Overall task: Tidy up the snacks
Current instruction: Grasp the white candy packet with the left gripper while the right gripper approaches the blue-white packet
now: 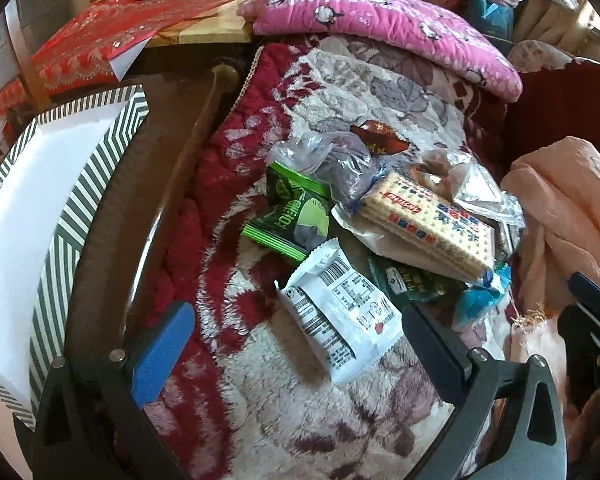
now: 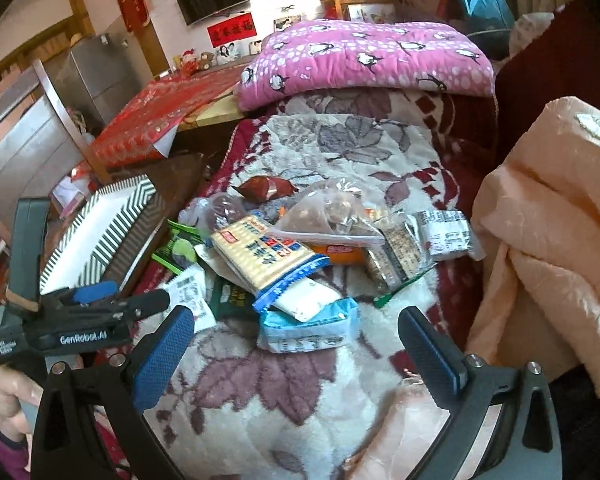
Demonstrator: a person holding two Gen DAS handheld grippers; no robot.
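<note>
A heap of snack packets lies on a flowered fleece blanket [image 1: 340, 92]. In the left wrist view a white packet [image 1: 336, 316] lies nearest, between the fingers of my open, empty left gripper [image 1: 296, 340]. Behind it are two green packets [image 1: 296, 208], a cracker pack [image 1: 428, 224] and clear bags [image 1: 332, 160]. In the right wrist view my open, empty right gripper [image 2: 296, 344] hovers just short of a light blue packet [image 2: 312, 328], with the cracker pack [image 2: 260, 252] behind. A striped box [image 1: 40, 216] with a white inside stands at the left; it also shows in the right wrist view [image 2: 100, 232].
A pink penguin quilt [image 1: 380, 16] lies folded at the back. A peach cloth [image 2: 548, 240] is bunched at the right. A dark wooden rail [image 1: 196, 136] runs between box and blanket. The left gripper [image 2: 100, 312] shows at the right view's left edge.
</note>
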